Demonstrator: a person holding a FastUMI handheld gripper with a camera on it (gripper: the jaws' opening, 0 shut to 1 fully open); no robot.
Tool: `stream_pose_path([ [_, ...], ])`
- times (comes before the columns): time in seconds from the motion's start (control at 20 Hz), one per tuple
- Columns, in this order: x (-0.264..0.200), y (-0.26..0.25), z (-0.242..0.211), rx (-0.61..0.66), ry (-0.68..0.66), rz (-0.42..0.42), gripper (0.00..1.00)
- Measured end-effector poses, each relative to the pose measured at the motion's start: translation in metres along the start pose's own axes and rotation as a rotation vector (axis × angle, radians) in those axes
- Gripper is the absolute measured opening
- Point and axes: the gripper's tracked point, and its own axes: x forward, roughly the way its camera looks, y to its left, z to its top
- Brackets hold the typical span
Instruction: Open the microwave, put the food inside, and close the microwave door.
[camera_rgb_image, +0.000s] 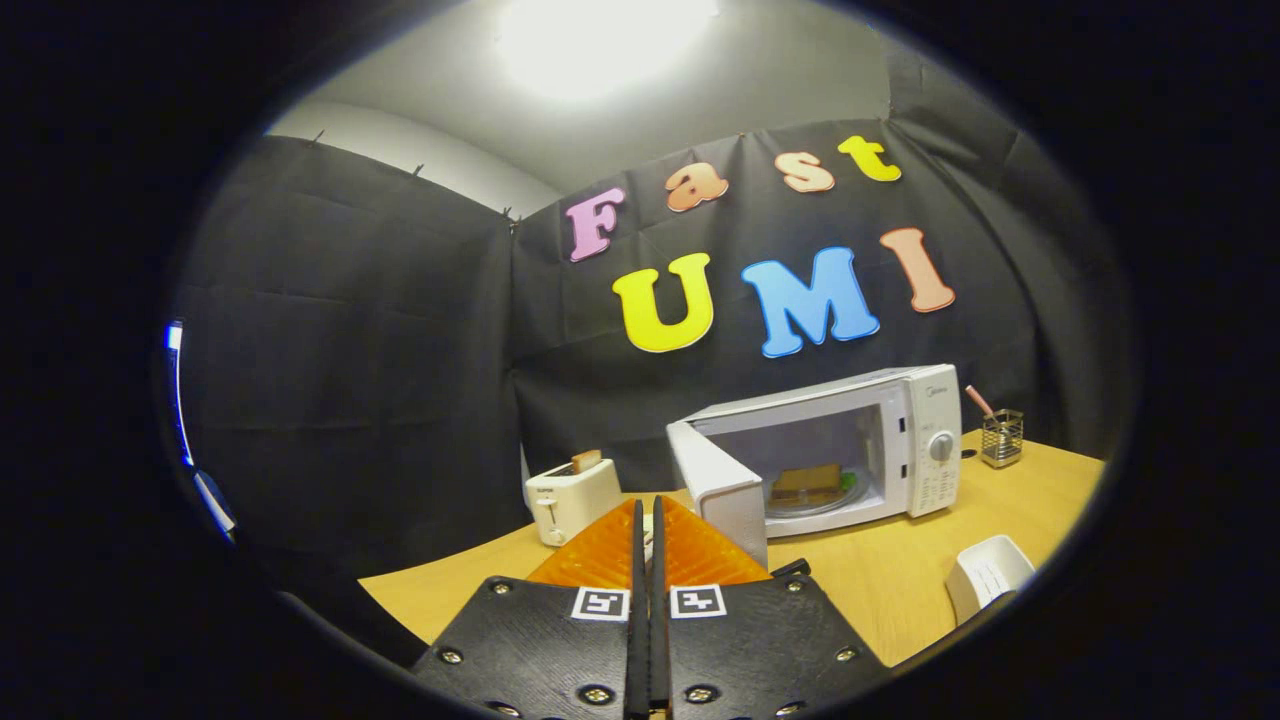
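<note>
Beyond the fingers and a little to their right, on the wooden worktop (880, 590), stands the white microwave (925, 440) with its door (722, 490) swung wide open toward the gripper, hinged on its left side. Inside, on the glass plate, sits the food (808, 483), a brownish sandwich-like block with a bit of green beside it, so the loading step looks done and the closing of the door appears to be what remains. The gripper (647, 520) has its fingers pressed together with no visible gap, and they hold nothing. The door's free edge lies just ahead of the fingertips and slightly right of them, its panel standing upright and angled outward from the oven mouth; judging from this, a push on the panel's outer face, sweeping rightward and away, would bring it round to shut. A white toaster (570, 498) with a slice in its slot sits left of the door, apart from it, and a small wire holder (1002, 438) stands right of the microwave.
</note>
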Motion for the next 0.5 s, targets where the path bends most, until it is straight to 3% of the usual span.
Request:
stream_pose_path([
  [0.5,0.019,-0.109,0.015,-0.033,-0.020,-0.219,0.01],
])
